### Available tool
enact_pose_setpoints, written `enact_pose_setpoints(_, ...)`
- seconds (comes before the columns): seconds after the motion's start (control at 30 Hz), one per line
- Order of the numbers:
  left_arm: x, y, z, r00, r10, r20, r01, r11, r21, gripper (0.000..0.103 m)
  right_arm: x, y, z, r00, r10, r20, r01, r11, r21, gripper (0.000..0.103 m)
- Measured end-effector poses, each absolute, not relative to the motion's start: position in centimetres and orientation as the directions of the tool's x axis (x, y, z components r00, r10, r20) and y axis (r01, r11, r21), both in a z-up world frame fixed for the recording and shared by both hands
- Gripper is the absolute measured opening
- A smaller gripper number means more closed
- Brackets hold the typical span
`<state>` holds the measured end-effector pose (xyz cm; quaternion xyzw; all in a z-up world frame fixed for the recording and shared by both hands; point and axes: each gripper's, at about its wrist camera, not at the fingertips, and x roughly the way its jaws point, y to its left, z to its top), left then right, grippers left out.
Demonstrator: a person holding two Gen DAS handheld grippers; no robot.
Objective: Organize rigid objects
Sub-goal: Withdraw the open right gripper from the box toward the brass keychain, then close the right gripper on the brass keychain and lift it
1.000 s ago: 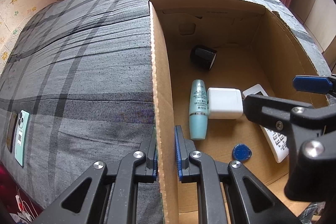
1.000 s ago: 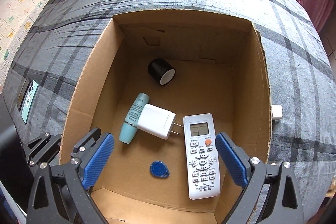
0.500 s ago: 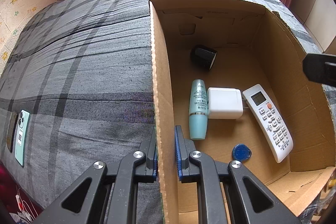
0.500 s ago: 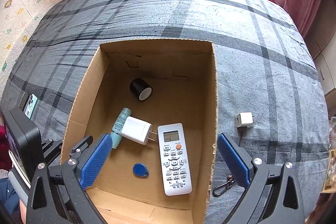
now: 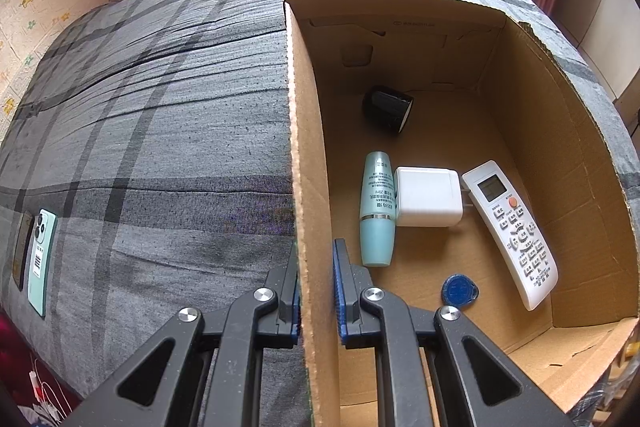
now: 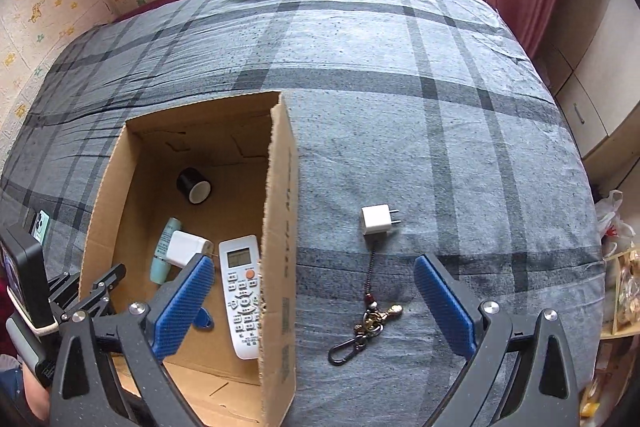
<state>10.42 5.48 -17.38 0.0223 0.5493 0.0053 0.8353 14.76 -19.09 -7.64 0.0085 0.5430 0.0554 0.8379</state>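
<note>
Inside cardboard box [image 5: 308, 155], remote [image 5: 510, 227] lengthwise, display toward far wall.

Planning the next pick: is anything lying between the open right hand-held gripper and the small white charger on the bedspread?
Nothing visible does. The small white charger lies on bare bedspread ahead of the right hand-held gripper; only the keychain lies nearer, beside the cardboard box.
</note>
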Motion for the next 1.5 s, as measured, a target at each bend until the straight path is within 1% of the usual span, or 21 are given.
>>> enact_pose_setpoints(0.37,10.5,5.4,-17.3,0.397,0.032,-0.917,0.015,0.999,0.041,0.014,13.6,-24.5,-10.5,0.380,0.065,-0.923,0.037,0.996,0.085,0.102)
enact_pose_setpoints(0.8,10.3,5.2,-17.3,0.403,0.044,-0.914,0.014,0.998,0.055,0.014,13.1,-27.4,-17.9,0.258,0.058,-0.964,0.138,0.986,0.097,0.102)
enact_pose_setpoints(0.97,10.3,5.1,-17.3,0.400,0.045,-0.915,0.017,0.998,0.057,0.014,13.4,-27.4,-20.6,0.220,0.038,-0.975,0.171,0.982,0.077,0.102)
enact_pose_setpoints(1.2,10.3,5.2,-17.4,0.401,0.048,-0.915,0.019,0.998,0.061,0.014,13.7,-26.8,-23.6,0.171,0.020,-0.985,0.177,0.983,0.051,0.102)
enact_pose_setpoints(1.37,10.3,5.0,-17.4,0.401,0.050,-0.915,0.021,0.998,0.063,0.014,13.9,-25.5,-24.7,0.170,-0.035,-0.985,0.146,0.989,-0.010,0.102)
enact_pose_setpoints(1.5,10.3,5.0,-17.4,0.402,0.052,-0.914,0.021,0.998,0.066,0.014,13.9,-25.0,-25.2,0.178,-0.051,-0.983,0.142,0.990,-0.026,0.103)
